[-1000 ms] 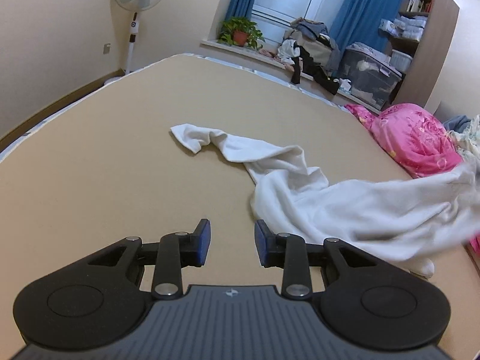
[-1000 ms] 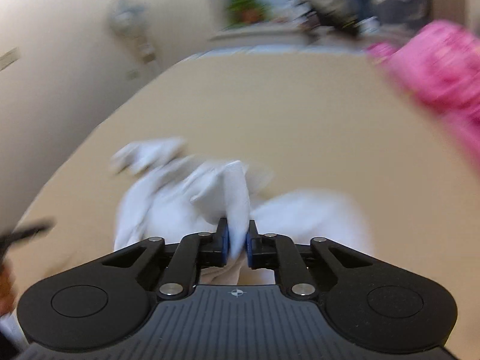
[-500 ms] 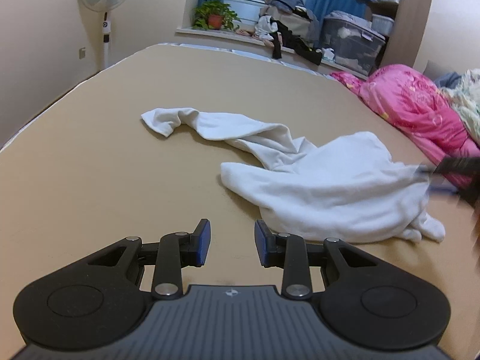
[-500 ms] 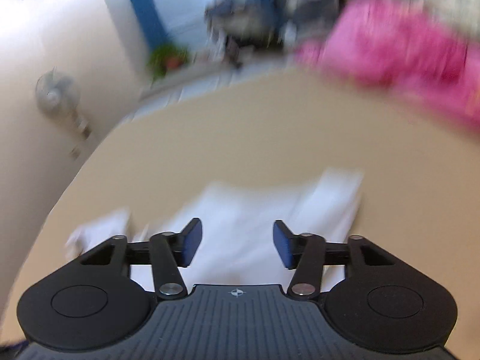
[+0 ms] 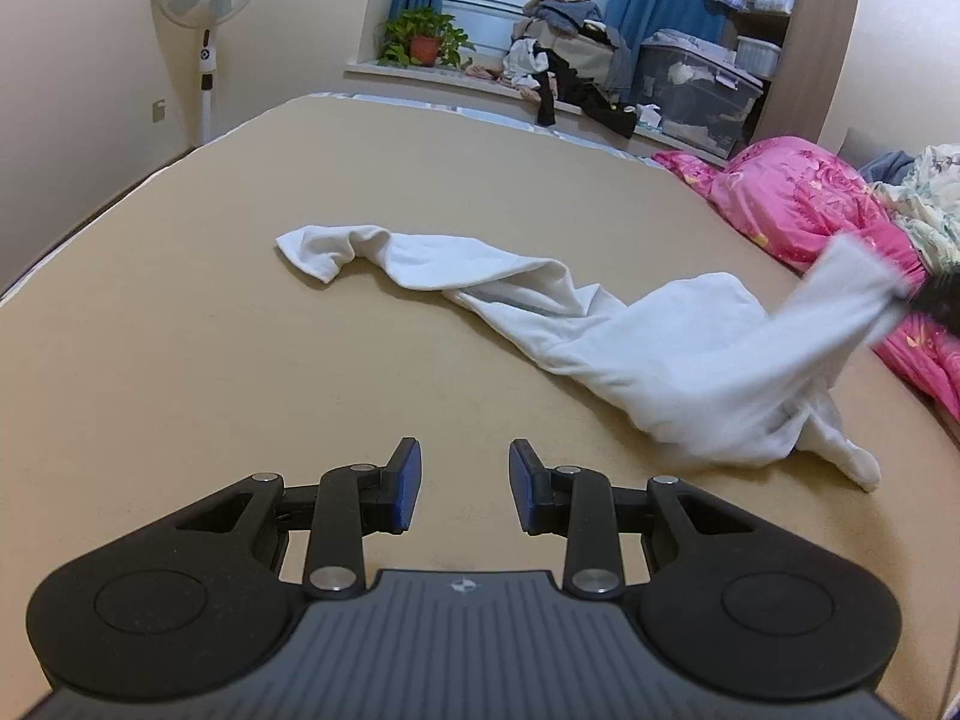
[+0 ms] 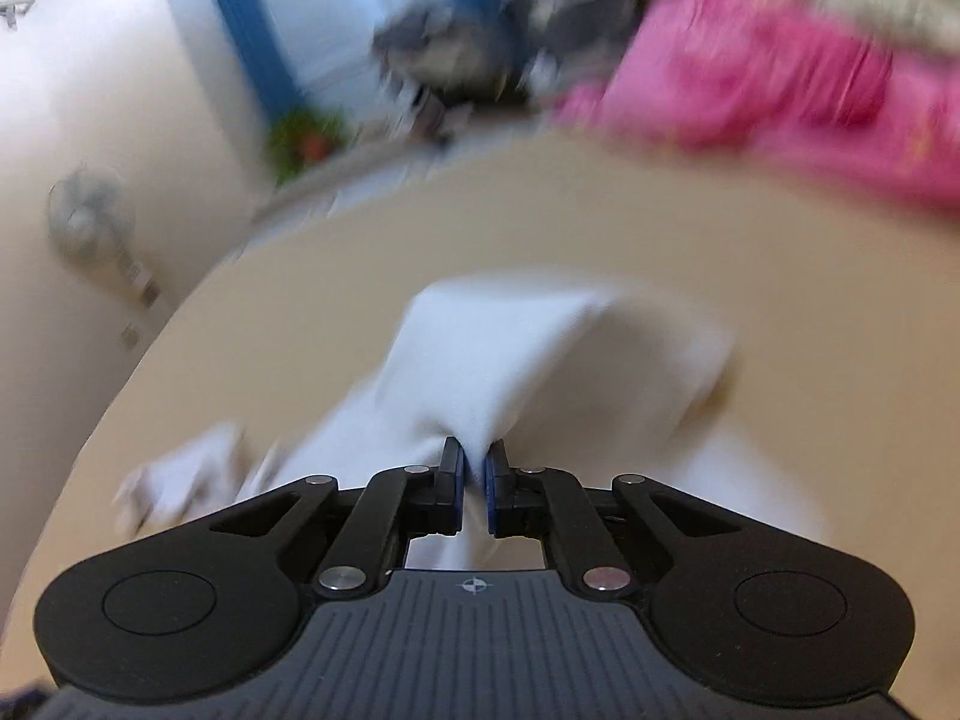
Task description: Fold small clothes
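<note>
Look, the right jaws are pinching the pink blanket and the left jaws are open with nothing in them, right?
Not quite. The right gripper is pinching the white garment, not the pink blanket, which lies untouched at the bed's edge. The right wrist view shows it. The left gripper is indeed open and empty.
</note>
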A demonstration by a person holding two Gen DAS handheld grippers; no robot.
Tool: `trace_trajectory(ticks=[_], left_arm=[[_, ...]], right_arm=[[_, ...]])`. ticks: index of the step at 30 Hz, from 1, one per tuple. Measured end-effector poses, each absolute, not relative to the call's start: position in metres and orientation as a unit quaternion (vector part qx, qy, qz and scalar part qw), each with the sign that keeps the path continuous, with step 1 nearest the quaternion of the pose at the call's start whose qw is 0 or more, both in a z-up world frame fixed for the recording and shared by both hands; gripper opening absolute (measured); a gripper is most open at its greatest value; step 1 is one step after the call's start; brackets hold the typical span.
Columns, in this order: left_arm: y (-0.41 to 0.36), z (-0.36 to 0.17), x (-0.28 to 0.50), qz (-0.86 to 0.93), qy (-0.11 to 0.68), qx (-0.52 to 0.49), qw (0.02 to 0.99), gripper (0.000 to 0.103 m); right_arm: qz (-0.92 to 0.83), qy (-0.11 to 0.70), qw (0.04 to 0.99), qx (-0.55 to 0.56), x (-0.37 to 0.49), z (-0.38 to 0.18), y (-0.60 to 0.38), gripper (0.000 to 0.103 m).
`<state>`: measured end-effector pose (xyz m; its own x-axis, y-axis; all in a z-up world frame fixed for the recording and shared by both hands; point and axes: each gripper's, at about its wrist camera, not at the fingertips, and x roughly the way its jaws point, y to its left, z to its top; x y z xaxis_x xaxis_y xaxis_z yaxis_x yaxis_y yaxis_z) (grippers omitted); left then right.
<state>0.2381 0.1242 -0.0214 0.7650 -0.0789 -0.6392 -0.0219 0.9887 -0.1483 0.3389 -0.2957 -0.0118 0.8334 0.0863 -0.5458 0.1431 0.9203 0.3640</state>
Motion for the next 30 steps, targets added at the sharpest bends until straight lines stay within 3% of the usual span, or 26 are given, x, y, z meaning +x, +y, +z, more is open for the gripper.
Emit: trace_trajectory(ticks=[3,4,6,8,10,12,13,17,24,25,26,27,28,30], left_arm=[[0.117,-0.024,0.237,-0.021,0.343,-0.062,0.937,0.036],[0.113,-0.025,0.237,-0.023,0.344,-0.057,0.937,0.036],[0.104,-0.028,0.236,-0.034,0.345,-0.048,0.937,0.036],[0.094,-0.032,0.236,-0.055,0.343,-0.047,0.936,0.036],[0.083,-0.037,0.242,-0.08,0.348,-0.065,0.932,0.037],[0.068,-0.044,0.257,-0.092,0.364,-0.097,0.922,0.039],[0.061,-0.048,0.266,-0.098,0.371,-0.12,0.916,0.039],[0.027,-0.068,0.304,-0.113,0.407,-0.229,0.877,0.056],[-0.021,-0.115,0.36,-0.055,0.459,-0.356,0.812,0.056],[-0.025,-0.119,0.363,-0.05,0.458,-0.355,0.813,0.054],[-0.031,-0.12,0.367,-0.042,0.455,-0.342,0.821,0.041],[-0.036,-0.12,0.37,-0.031,0.459,-0.316,0.83,0.011],[-0.038,-0.12,0.371,-0.019,0.466,-0.29,0.835,0.006],[-0.026,-0.114,0.366,-0.029,0.462,-0.291,0.837,0.005]], right_arm=[[-0.161,0.206,0.943,0.206,0.365,0.037,-0.398,0.006],[-0.217,0.182,0.936,0.207,0.363,0.047,-0.428,0.01],[-0.334,0.174,0.9,0.219,0.359,0.055,-0.478,0.01],[-0.296,0.173,0.899,0.273,0.34,0.048,-0.49,0.013],[-0.226,0.183,0.921,0.259,0.311,0.035,-0.467,0.034],[-0.155,0.203,0.939,0.232,0.29,0.013,-0.424,0.042],[-0.114,0.214,0.942,0.231,0.286,0.005,-0.404,0.042],[0.021,0.289,0.939,0.186,0.272,-0.046,-0.324,0.05],[0.056,0.312,0.947,0.047,0.287,-0.089,-0.247,0.056],[0.059,0.313,0.947,0.037,0.305,-0.098,-0.247,0.054],[0.062,0.314,0.947,0.025,0.307,-0.101,-0.245,0.053],[0.066,0.312,0.948,0.016,0.31,-0.104,-0.244,0.04],[0.065,0.308,0.949,0.01,0.311,-0.106,-0.244,0.021],[0.062,0.299,0.952,0.02,0.316,-0.106,-0.255,0.005]])
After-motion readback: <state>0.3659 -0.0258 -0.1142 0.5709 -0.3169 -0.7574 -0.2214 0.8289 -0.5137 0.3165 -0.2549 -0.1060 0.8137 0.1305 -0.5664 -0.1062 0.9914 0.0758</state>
